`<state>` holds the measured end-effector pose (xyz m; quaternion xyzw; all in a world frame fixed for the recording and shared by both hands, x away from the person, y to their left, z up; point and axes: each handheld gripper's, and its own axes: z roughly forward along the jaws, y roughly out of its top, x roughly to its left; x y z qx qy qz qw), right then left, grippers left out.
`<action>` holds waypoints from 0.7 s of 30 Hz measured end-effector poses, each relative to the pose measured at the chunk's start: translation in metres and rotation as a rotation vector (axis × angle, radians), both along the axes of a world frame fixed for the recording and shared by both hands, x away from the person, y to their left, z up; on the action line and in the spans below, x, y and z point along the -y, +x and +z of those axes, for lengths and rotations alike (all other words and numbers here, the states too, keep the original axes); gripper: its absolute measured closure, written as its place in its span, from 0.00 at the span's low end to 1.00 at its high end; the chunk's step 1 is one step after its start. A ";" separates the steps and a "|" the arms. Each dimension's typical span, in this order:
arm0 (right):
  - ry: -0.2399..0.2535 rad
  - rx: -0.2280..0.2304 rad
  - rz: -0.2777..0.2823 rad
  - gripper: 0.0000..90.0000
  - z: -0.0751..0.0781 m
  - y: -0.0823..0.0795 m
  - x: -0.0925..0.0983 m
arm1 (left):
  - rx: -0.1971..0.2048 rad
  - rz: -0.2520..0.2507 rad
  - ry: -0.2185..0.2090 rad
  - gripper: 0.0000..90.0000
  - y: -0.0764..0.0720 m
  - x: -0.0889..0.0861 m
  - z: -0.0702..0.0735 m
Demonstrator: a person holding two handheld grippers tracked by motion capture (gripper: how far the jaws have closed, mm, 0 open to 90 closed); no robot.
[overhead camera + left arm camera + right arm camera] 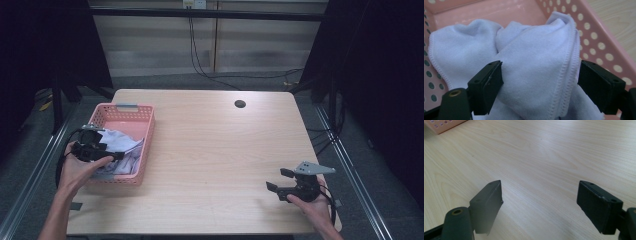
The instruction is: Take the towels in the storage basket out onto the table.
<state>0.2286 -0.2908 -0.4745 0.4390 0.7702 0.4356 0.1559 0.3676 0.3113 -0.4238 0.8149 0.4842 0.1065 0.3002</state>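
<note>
The white cloth (pixel 121 150) lies crumpled in the pink basket (pixel 145 145) at the table's (pixel 215 150) left edge, its length running along the basket. The left hand-held gripper (pixel 539 80) stands wide, the cloth's stitched fold (pixel 567 75) between the jaws, pointing away from them. The right hand-held gripper (pixel 539 205) gapes wide over bare wood; its view catches a basket corner (pixel 441 126).

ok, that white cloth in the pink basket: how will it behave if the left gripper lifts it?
Probably floppy: the white cloth lies bunched in soft folds. Likely light. Its stitched hem may give the open left gripper grip; the rest would drape.
</note>
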 end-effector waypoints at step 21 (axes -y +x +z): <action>0.005 -0.015 0.018 0.23 -0.002 0.001 -0.002 | -0.265 -0.037 0.186 0.00 0.044 0.017 -0.033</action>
